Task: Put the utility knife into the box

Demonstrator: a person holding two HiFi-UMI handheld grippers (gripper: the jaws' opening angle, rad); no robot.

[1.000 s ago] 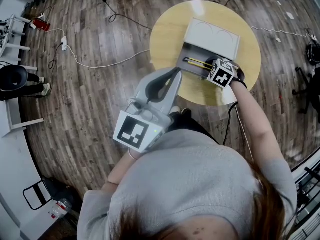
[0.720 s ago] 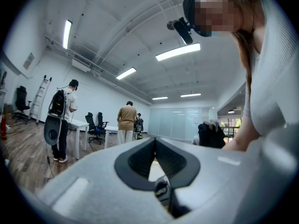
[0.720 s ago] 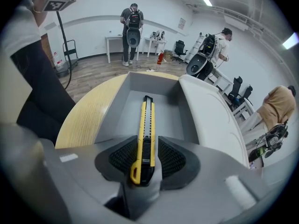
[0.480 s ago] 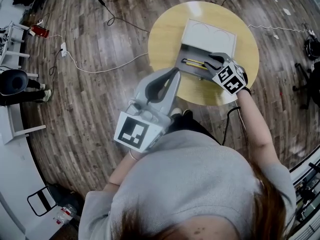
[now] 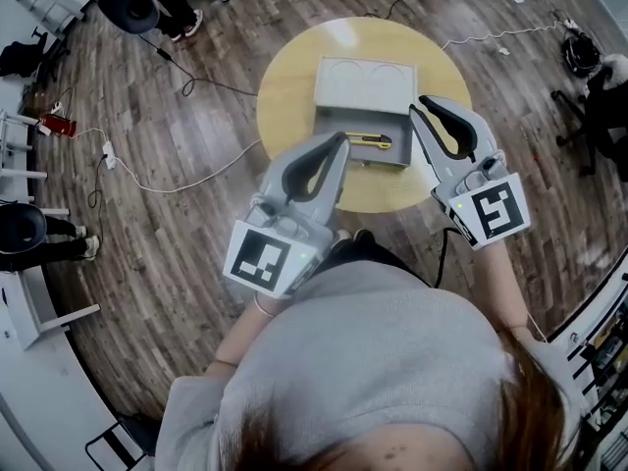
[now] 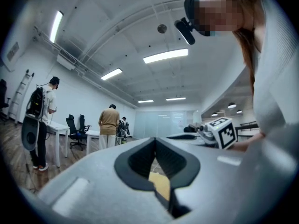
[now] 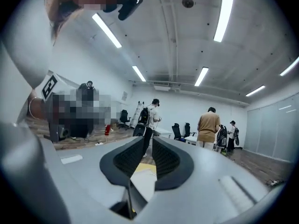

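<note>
**Utility knife released in the box; right hand-held gripper lifted clear.**

The yellow utility knife point(image 5: 369, 141) is seen lying flat in the tray of the open box point(image 5: 365, 86), just below the lid, on the round desk point(image 5: 285, 96). The right hand-held gripper point(image 5: 424, 106), down at the tray beside the knife a second earlier, is now held high over the right side of the desk, well apart from the knife. Its jaws have just been closing to a narrow gap, and nothing is seen between them. The left hand-held gripper point(image 5: 343, 141) is held level over the desk's near edge, jaws together and empty, its place little altered. The placing is judged done; the lid is left open.
</note>
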